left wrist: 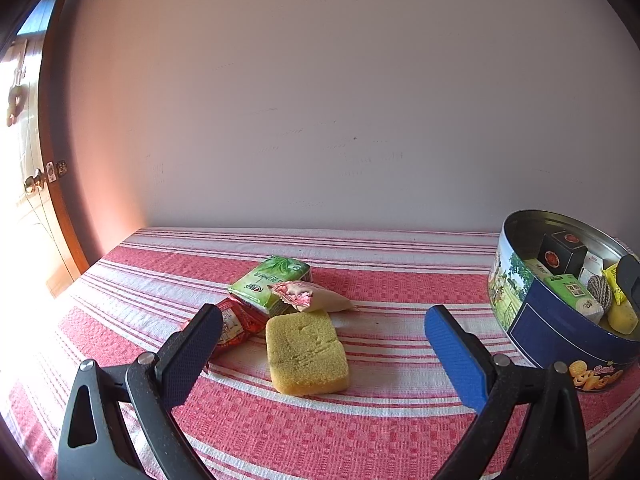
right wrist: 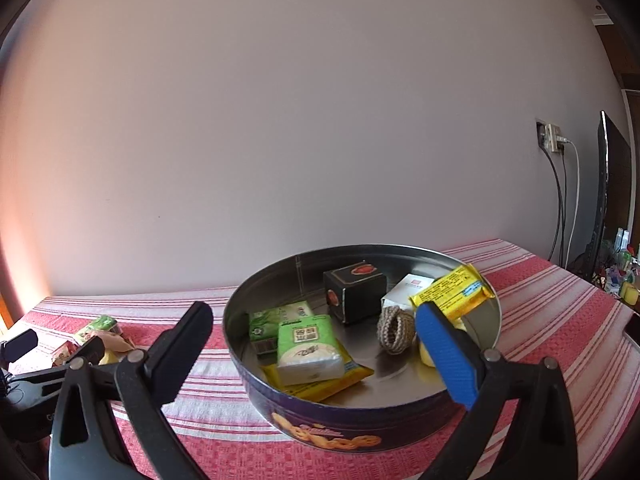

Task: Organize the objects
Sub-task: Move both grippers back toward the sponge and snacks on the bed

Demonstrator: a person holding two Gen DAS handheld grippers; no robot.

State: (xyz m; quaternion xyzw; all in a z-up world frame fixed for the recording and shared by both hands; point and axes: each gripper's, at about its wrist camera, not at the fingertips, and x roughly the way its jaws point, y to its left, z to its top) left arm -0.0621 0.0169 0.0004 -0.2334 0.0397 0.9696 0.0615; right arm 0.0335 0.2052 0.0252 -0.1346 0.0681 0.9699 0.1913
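The striped tabletop [left wrist: 400,432] has free cloth around the cookie tin [right wrist: 360,428], which collects sorted items. The yellow sponge [left wrist: 306,354] lies loose, probably next. The left claw [left wrist: 324,352] gapes wide, empty, facing it; the right claw [right wrist: 314,360] hangs open, empty, over the tin.

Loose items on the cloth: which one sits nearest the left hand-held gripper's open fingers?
The yellow sponge, lying flat between the fingers' line; the red packet sits partly behind the left finger.

A red-and-white striped tablecloth [left wrist: 400,432] meets a plain wall [left wrist: 320,100]; a wooden door [left wrist: 52,184] stands left, cables [right wrist: 560,200] hang from a socket [right wrist: 550,137].
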